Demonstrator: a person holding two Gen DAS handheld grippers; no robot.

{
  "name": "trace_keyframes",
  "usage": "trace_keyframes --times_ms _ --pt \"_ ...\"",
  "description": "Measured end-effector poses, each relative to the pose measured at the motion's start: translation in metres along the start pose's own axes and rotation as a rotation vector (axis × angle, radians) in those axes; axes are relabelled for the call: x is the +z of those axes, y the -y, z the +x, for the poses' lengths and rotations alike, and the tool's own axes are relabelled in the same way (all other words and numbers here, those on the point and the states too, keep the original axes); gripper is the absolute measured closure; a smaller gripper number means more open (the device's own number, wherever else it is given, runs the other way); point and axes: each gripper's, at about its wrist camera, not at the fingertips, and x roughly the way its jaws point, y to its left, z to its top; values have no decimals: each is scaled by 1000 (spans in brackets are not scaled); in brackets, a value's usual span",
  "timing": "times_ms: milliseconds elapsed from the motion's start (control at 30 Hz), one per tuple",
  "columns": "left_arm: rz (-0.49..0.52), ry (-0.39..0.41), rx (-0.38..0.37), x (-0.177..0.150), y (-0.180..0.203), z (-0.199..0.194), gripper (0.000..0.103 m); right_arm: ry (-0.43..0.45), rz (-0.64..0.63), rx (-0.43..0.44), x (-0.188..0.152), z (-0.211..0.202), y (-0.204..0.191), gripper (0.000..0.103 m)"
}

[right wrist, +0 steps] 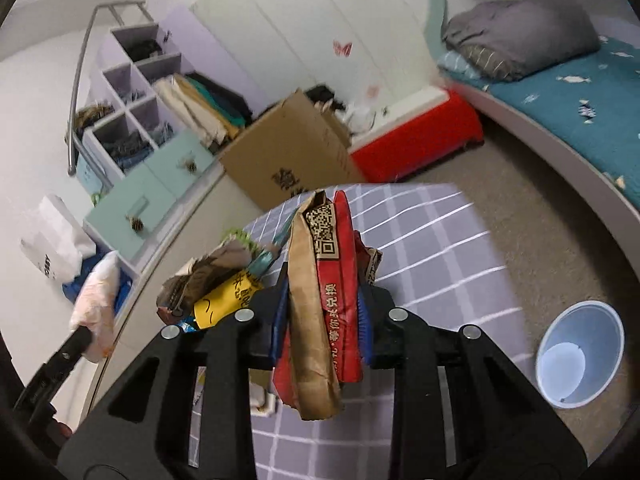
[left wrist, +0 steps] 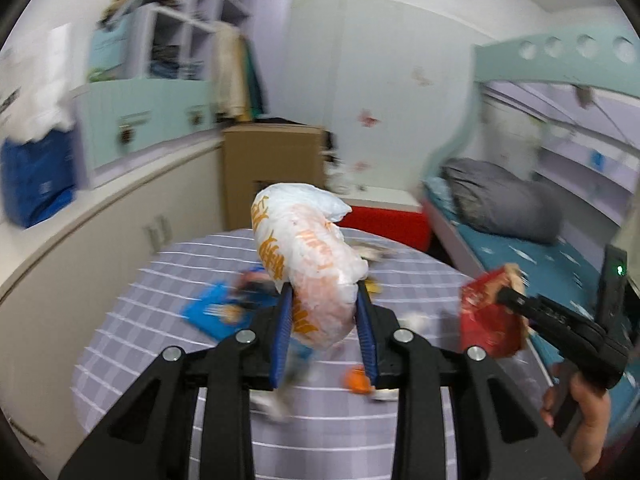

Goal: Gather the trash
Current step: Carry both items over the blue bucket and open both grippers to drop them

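Left tool (left wrist: 324,304) clenches white plastic bag (left wrist: 308,256), frame centre, above worktop (left wrist: 160,280). Right tool (right wrist: 324,296) grips red-brown wrapper (right wrist: 320,300). Bare floor and bin (right wrist: 580,352) lower right, beyond worktop edge.

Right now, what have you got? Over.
Left tool shut on white plastic bag. Right tool shut on red wrapper. Blue bin on floor, path clear.

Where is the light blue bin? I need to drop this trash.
In the right wrist view, the light blue bin stands on the floor at lower right, beside the checked table.
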Motion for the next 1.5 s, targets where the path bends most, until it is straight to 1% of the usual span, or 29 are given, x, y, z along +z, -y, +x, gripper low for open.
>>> trace_keyframes --times_ms 167,200,267,300,367,433,467,567,733,833,867,900,933,967,1000,1033,1067,1133,1167,1300,1367,1500 --pt "64 -48 -142 -10 71 8 74 99 -10 -52 0 -63 35 75" --pt "88 -64 -184 -13 95 11 74 120 -8 -70 0 -79 49 75" --pt "117 -86 -237 -21 124 14 74 151 7 -104 -1 -103 72 75" --pt "138 -102 -279 -26 145 17 74 171 12 -135 -2 -117 86 75" --pt "168 -131 -339 -37 178 23 74 200 21 -195 -4 -140 110 75" --pt "205 -175 -411 -52 220 32 74 213 30 -262 -10 -157 135 75" --pt "216 -189 -428 -57 230 36 74 214 35 -298 -14 -163 148 75" --pt "276 -277 -492 -87 286 57 74 200 72 -401 -27 -174 194 75" --pt "366 -402 -522 -130 347 103 74 185 143 -513 -45 -181 251 75" --pt "382 -468 -542 -152 377 134 73 177 180 -544 -51 -181 278 75" --pt "384 -494 -545 -158 384 146 71 174 186 -559 -52 -180 285 75" --pt "381 -513 -553 -165 385 151 70 171 189 -569 -53 -179 288 75" --pt "371 -540 -569 -170 389 162 63 170 196 -580 -55 -178 295 75" --pt "368 -557 -570 -175 390 171 46 167 205 -586 -56 -177 301 75" --pt "374 -566 -562 -179 393 176 38 159 217 -593 -58 -175 308 75" --pt "380 -565 -530 -184 395 184 34 151 227 -596 -59 -172 312 74" --pt "382 -565 -513 -186 396 187 34 145 234 -598 -61 -170 315 74" --pt "385 -602 -493 -192 394 199 34 126 246 -601 -66 -166 320 74" --pt "382 -615 -472 -195 392 204 33 118 249 -600 -66 -163 322 73" --pt "357 -645 -434 -202 381 210 31 92 258 -590 -72 -152 324 73" --pt "354 -641 -419 -203 380 210 31 85 255 -583 -73 -148 324 73" --pt "369 -600 -379 -197 374 206 27 72 244 -574 -73 -138 317 72"
